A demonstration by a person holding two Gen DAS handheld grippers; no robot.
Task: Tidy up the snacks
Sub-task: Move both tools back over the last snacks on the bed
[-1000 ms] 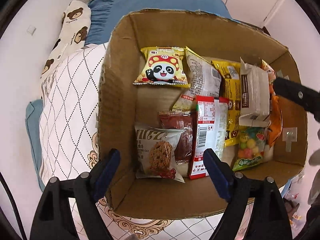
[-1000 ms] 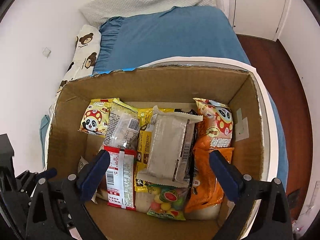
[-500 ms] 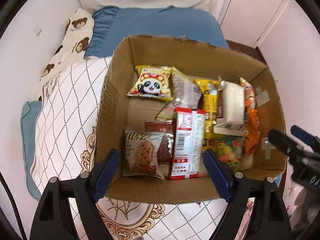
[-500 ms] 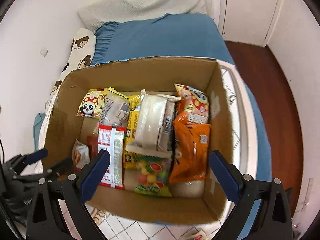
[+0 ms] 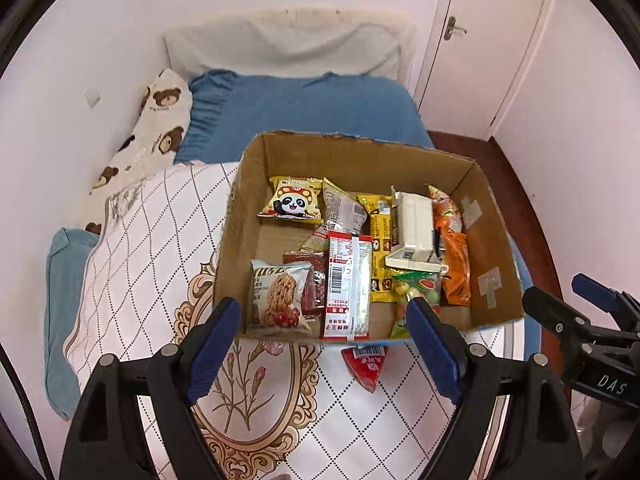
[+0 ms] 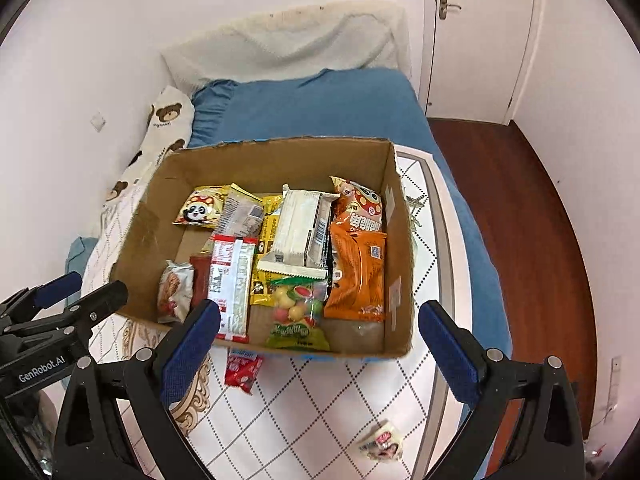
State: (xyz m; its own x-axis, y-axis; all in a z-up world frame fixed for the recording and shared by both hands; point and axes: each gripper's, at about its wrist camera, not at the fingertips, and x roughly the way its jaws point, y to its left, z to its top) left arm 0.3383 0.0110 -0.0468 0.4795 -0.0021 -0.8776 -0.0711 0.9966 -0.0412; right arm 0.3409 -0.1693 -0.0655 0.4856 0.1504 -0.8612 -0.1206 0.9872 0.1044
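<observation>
Left wrist view: left gripper [image 5: 324,344] fingers apart, empty, above cardboard box [image 5: 240,216] of snacks on the bed's quilt [image 5: 152,240]. Red packet [image 5: 366,366] lies outside, just before the box.

Right wrist view: right gripper [image 6: 320,354] fingers apart, empty. Small wrapped snack [image 6: 382,444] alone on quilt.

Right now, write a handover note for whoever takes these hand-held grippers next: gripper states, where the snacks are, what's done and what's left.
Left hand-held gripper: open, empty.
Right hand-held gripper: open, empty.
Brown cardboard box sits on the quilted bedspread, holding most snack packets.
Left: the small red packet by the box's near wall, and the small white-and-pink packet nearer the bedspread's edge.
</observation>
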